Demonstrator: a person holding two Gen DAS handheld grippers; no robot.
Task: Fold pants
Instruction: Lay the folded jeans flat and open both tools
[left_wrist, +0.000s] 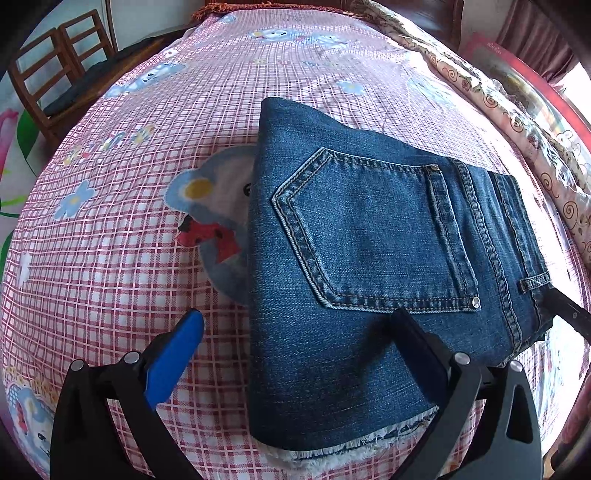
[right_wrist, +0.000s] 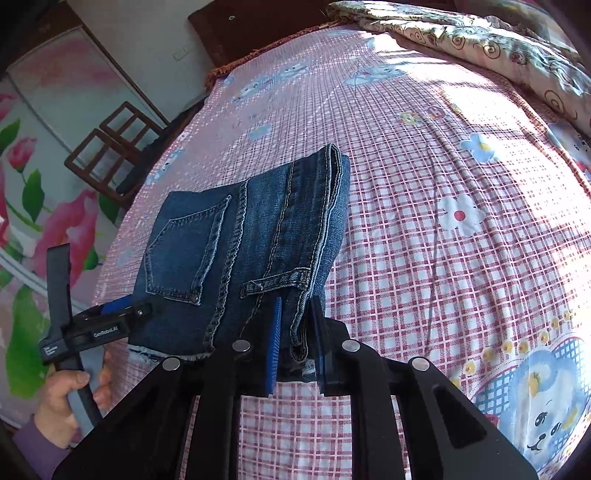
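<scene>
Blue denim pants (left_wrist: 369, 258) lie folded into a compact stack on the pink checked bedsheet (left_wrist: 110, 277), back pocket up. My left gripper (left_wrist: 295, 325) is open: its blue finger (left_wrist: 177, 354) rests on the sheet left of the stack, its black finger (left_wrist: 417, 347) lies on the denim. In the right wrist view the pants (right_wrist: 240, 251) sit ahead, and my right gripper (right_wrist: 297, 332) is shut on the waistband edge of the pants. The left gripper (right_wrist: 122, 314) shows at the stack's left corner, held by a hand.
A floral quilt (left_wrist: 517, 122) is bunched along the bed's right side. Wooden chairs (left_wrist: 48, 74) stand beyond the bed's far left edge. A flowered wall (right_wrist: 44, 206) is on the left. The checked sheet extends wide to the right of the pants (right_wrist: 461, 221).
</scene>
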